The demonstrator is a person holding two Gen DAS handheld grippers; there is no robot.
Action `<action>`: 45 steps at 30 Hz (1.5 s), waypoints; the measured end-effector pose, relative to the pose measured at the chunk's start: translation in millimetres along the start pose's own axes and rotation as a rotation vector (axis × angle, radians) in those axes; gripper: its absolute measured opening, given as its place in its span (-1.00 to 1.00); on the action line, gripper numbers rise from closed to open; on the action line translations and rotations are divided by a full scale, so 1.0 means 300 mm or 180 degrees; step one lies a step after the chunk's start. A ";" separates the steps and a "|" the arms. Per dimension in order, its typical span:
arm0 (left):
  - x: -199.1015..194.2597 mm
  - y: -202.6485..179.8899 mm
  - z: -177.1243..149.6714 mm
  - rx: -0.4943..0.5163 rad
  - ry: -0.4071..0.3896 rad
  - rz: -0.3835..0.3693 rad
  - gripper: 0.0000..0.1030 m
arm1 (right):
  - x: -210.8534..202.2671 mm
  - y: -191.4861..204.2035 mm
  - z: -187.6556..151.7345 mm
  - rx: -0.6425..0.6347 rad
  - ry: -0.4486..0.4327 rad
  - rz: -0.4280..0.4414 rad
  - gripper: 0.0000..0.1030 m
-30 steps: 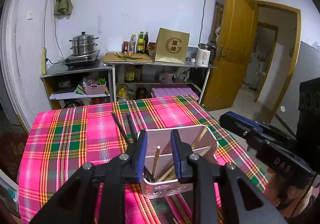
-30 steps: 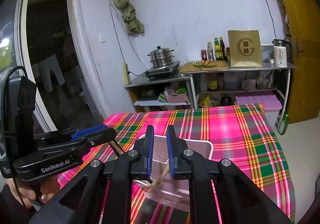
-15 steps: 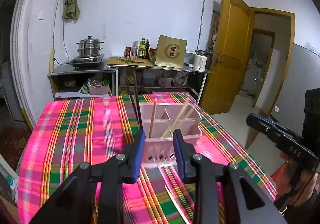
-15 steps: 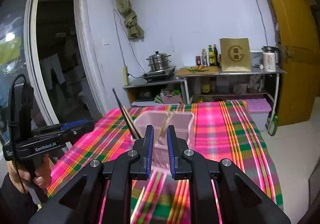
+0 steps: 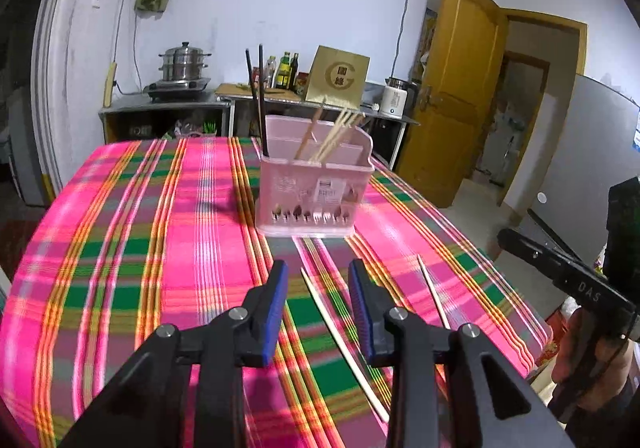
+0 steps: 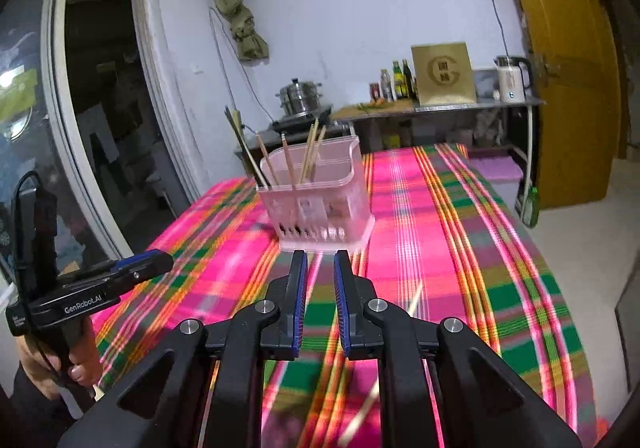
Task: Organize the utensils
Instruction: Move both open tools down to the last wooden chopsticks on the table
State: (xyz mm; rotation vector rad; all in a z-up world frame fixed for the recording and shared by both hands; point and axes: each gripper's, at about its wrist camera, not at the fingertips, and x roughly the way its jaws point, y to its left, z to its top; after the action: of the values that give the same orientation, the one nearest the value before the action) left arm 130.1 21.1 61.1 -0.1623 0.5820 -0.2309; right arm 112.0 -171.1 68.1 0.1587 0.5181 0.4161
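A pink utensil basket [image 5: 316, 192] stands on the plaid tablecloth [image 5: 160, 248], holding two black chopsticks [image 5: 256, 96] and several wooden chopsticks [image 5: 332, 136]. Two pale chopsticks lie loose on the cloth: one [image 5: 340, 336] runs below and between my left gripper's fingers, the other [image 5: 434, 296] lies further right. My left gripper [image 5: 318, 276] hovers short of the basket, its jaws opening and gripping nothing. My right gripper [image 6: 320, 260] also points at the basket [image 6: 320, 204], its jaws a narrow gap apart and empty. A blurred pale chopstick [image 6: 414, 300] lies just right of it.
A shelf unit behind the table carries a steamer pot [image 5: 184, 62], bottles [image 5: 286, 70], a gold box [image 5: 338, 78] and a kettle [image 5: 396, 102]. A yellow door [image 5: 456, 88] stands open at the right. The table edge [image 5: 520, 312] falls away near the right gripper [image 5: 516, 244].
Both grippers have drawn back from the basket and sunk toward the cloth. The basket looks farther off, the loose chopsticks have come into view, and the left jaws stand wider.
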 end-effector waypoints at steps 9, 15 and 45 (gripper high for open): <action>-0.003 -0.002 -0.126 -0.0154 0.0150 0.0026 -0.31 | -0.030 -0.030 -0.109 0.0072 0.0132 -0.0145 -0.72; 0.020 -0.002 -0.152 -0.0210 0.0249 0.0055 -0.31 | -0.017 -0.053 -0.139 0.0126 0.0208 -0.0236 -0.71; 0.506 -0.002 -0.027 -0.0211 0.1148 0.0347 -0.31 | 0.414 -0.248 -0.074 0.0214 0.1169 -0.0795 -0.71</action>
State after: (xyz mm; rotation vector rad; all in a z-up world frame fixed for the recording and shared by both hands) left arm 248.6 -19.8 -25.0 -0.1534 0.9550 -0.1350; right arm 224.0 -184.9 -25.2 0.0800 0.9033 0.1823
